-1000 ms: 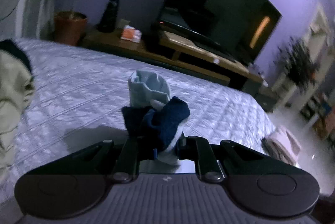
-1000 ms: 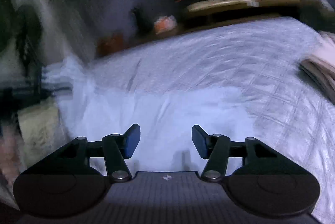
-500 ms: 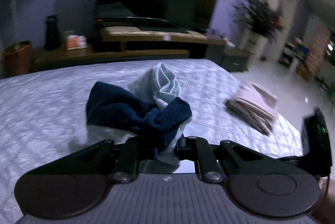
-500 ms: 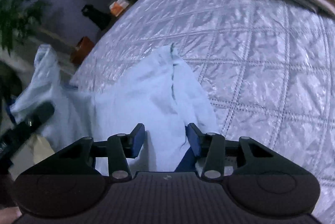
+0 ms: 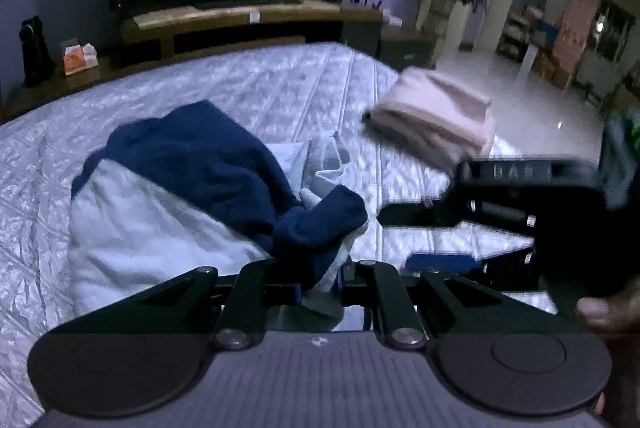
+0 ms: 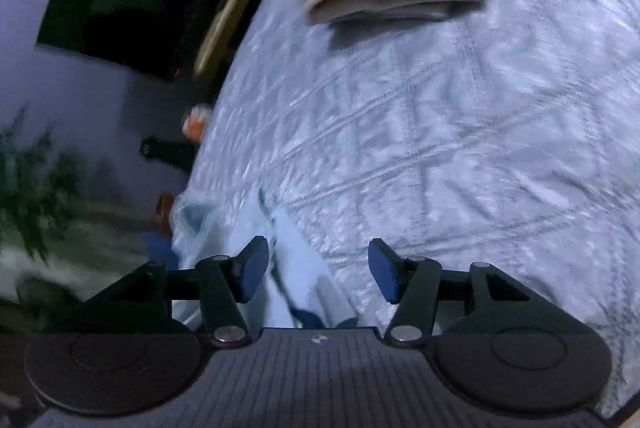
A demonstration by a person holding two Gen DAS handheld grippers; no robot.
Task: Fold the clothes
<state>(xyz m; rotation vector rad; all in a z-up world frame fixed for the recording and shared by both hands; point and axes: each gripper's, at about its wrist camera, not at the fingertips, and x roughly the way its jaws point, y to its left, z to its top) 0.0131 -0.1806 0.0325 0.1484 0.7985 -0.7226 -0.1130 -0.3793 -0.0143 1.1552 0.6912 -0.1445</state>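
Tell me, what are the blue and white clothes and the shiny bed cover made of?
The blue and white garment looks like soft, fuzzy knit or fleece: matte, thick, bunched loosely in the left tool. The bed cover looks like quilted satin-like fabric: glossy, crinkled, with stitched diamond lines. Exact fibres can't be told.

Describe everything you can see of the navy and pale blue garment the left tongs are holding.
The garment is soft, fleecy-looking cloth, navy on one face and pale blue-white on the other. It lies crumpled and unfolded on the quilted bed cover, with a bunched navy end raised and pinched in the shut left tongs. Its pale edge reaches between the open right tongs, which do not grip it.
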